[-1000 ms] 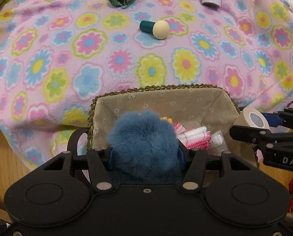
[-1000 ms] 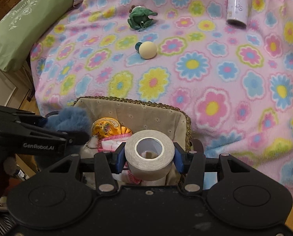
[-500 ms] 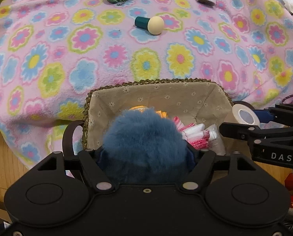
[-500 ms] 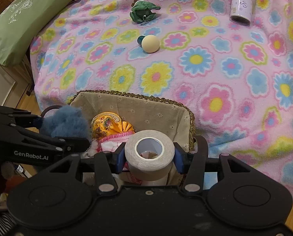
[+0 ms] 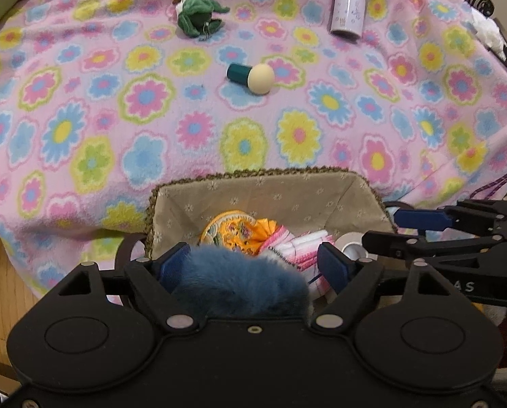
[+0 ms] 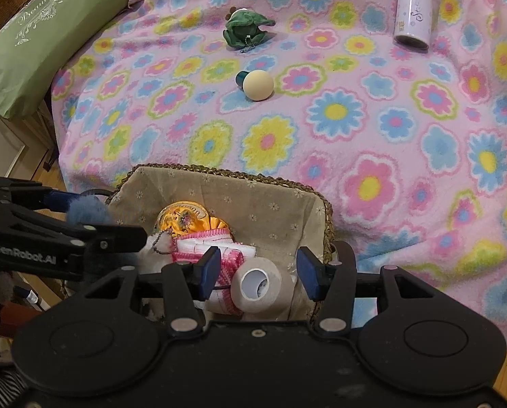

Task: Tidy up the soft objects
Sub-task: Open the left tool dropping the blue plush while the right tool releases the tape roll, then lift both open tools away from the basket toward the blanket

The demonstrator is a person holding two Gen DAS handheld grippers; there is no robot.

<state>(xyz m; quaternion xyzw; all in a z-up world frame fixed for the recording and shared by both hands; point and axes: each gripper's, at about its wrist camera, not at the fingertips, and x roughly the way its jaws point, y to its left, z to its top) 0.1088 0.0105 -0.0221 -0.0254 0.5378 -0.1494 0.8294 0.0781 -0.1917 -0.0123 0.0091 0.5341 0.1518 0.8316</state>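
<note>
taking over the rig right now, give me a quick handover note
Left gripper: jaws have just been opening and are open. The blue pom sits loose between them at the basket's near-left corner.
Right gripper: open over the basket. The tape roll lies in it, ungripped.
Done: tape roll, orange pouch and pink cloths are in the basket.
Left: see the pom in, then take the green plush and cream-tipped puff off the blanket. The bottle looks hard, so probably skip it.
</note>
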